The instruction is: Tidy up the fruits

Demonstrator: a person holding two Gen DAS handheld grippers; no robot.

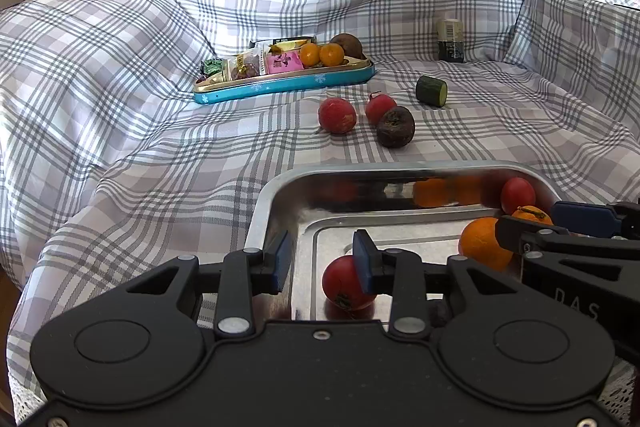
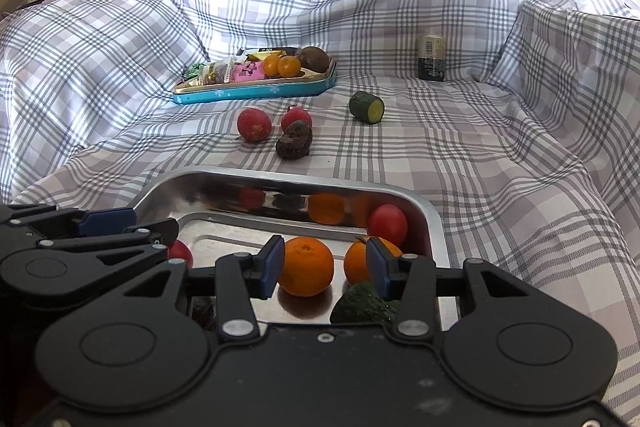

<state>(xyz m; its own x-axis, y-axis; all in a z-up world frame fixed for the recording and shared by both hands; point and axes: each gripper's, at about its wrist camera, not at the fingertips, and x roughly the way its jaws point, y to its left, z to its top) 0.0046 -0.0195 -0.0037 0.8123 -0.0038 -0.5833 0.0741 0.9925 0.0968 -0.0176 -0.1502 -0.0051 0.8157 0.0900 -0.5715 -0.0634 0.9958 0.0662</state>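
A steel tray [image 1: 256, 219] lies on the checked cloth right in front of both grippers. My left gripper [image 1: 322, 259] hangs open over the tray's left part, nothing between its pads. A red fruit [image 1: 344, 285] lies in the tray, partly behind its right finger. My right gripper [image 2: 325, 267] stands open over the tray [image 2: 436, 227]. An orange [image 2: 306, 267] rests on the tray floor between its fingers, touching the left pad's edge with a gap on the right. A second orange [image 2: 354, 263], a red fruit [image 2: 387, 225] and a green cucumber piece [image 2: 364, 303] also lie in the tray.
Beyond the tray, two red fruits [image 1: 337, 115] [image 1: 380, 107], a dark round fruit [image 1: 395, 127] and a cucumber stub [image 1: 431, 90] lie on the cloth. Farther back are a blue tin [image 1: 280, 89] holding snacks and small oranges, and a can [image 1: 450, 41]. Cloth-covered cushions rise behind.
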